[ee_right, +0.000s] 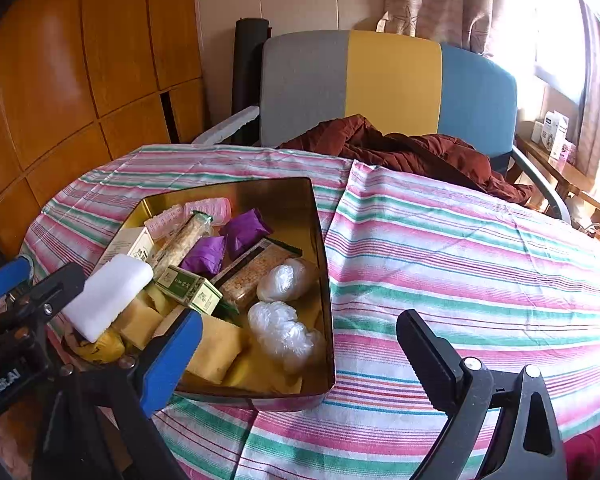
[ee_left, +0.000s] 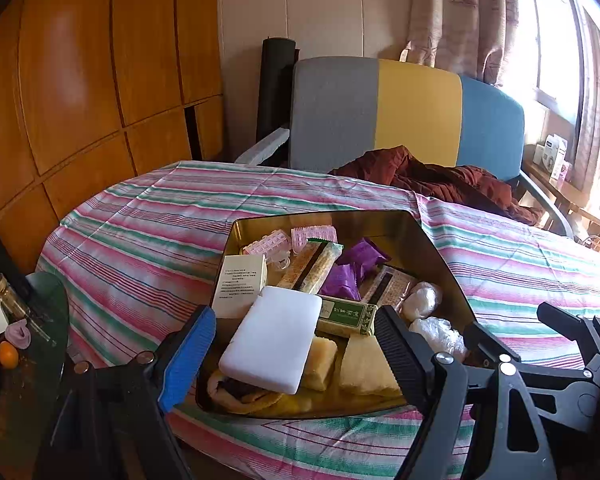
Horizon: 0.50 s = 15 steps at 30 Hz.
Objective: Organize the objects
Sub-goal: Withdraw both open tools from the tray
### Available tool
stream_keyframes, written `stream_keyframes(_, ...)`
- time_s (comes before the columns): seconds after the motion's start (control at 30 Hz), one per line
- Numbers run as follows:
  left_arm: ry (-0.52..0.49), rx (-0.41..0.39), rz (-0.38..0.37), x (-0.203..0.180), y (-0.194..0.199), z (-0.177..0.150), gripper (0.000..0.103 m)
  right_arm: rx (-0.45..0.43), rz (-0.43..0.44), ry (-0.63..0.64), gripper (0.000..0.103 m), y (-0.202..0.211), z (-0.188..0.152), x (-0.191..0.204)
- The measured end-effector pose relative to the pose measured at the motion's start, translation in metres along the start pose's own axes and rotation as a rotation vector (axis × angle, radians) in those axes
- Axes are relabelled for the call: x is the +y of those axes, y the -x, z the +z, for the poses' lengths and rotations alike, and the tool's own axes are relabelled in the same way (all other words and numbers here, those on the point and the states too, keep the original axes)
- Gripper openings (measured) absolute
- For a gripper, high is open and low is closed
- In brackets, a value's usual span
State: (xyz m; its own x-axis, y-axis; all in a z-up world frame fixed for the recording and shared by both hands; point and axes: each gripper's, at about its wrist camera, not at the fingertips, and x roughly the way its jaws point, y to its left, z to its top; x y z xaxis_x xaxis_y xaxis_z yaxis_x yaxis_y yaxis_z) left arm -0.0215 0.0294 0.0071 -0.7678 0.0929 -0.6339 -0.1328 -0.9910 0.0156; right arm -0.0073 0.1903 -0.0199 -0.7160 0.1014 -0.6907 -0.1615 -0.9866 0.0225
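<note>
Hand-held grippers (ee_left: 296,344) (ee_right: 300,356): two, both agape.

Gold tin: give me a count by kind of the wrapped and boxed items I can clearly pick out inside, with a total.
In the gold tin:
Purple packets: 2
Pink hair rollers: 2
Clear plastic bundles: 2
Long snack bars: 2
Green box: 1
White box: 1
White foam block: 1
Total: 11, not counting the yellow pieces underneath, which are partly hidden.

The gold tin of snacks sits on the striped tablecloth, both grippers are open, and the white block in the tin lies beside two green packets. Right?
Not quite: the packets are purple, as the right wrist view shows. The gold tin, striped tablecloth, white block and open left gripper and right gripper are as stated.
</note>
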Motion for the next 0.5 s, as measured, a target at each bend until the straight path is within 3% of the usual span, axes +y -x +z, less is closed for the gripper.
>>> stream_keyframes(0.5,0.017,-0.005,-0.009,0.010,-0.003,-0.003,0.083,0.034,-0.002,0.031,0.098,-0.010,-0.005,0.012)
